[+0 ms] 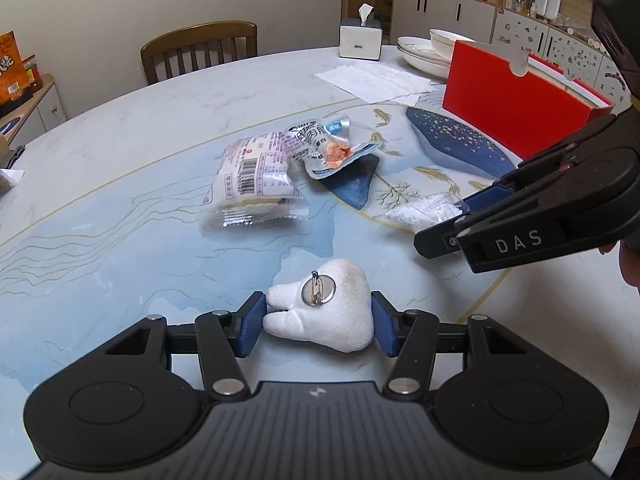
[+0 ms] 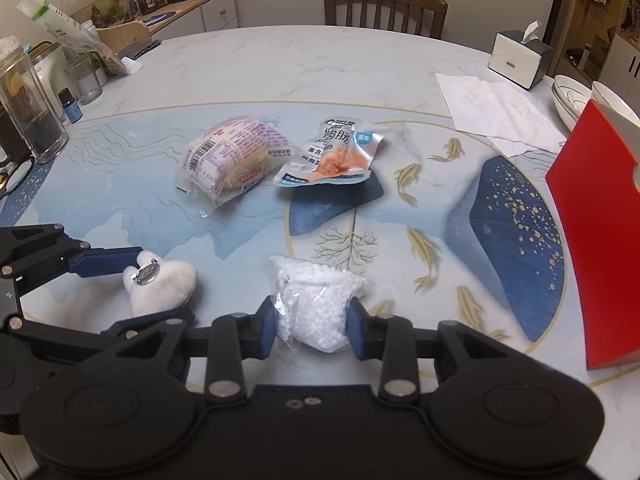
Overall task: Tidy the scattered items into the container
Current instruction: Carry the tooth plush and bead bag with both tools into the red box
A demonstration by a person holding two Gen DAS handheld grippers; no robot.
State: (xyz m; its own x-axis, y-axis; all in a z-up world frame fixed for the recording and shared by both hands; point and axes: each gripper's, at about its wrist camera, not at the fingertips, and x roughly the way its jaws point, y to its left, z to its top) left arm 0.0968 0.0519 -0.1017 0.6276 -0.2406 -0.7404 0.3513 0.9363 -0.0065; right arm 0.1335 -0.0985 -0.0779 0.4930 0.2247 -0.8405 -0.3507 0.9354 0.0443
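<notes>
Left wrist view: the left gripper (image 1: 318,322) has its blue pads pressed against both sides of a white tooth-shaped plush (image 1: 326,314), so its jaws are clenched on the toy, which lies on the marbled blue surface (image 1: 120,220) with a round metal pin-back (image 1: 314,292) facing up. Beyond it lie a wrapped bun in a clear purple-printed packet (image 1: 252,178) and, just beside that, a chicken-breast pouch (image 1: 328,148). The right gripper (image 1: 460,218) reaches in from the right edge of this view, its tip at a clear bag of white beads (image 1: 420,210). The red open container (image 1: 520,96) stands at the far right, well apart from both grippers, with stacked white plates (image 1: 424,50) and a tissue box (image 1: 360,38) behind it.

Right wrist view: the right gripper (image 2: 311,330) straddles the bag of white beads (image 2: 316,304), both pads touching its plastic sides, jaws grasping the bag as it rests on the surface (image 2: 320,72). The left gripper (image 2: 132,284) sits at the left edge of this view on the tooth plush (image 2: 160,286). The bun packet (image 2: 230,158) and the pouch (image 2: 336,154) lie farther off, and the red container (image 2: 600,240) stands at the right edge.
</notes>
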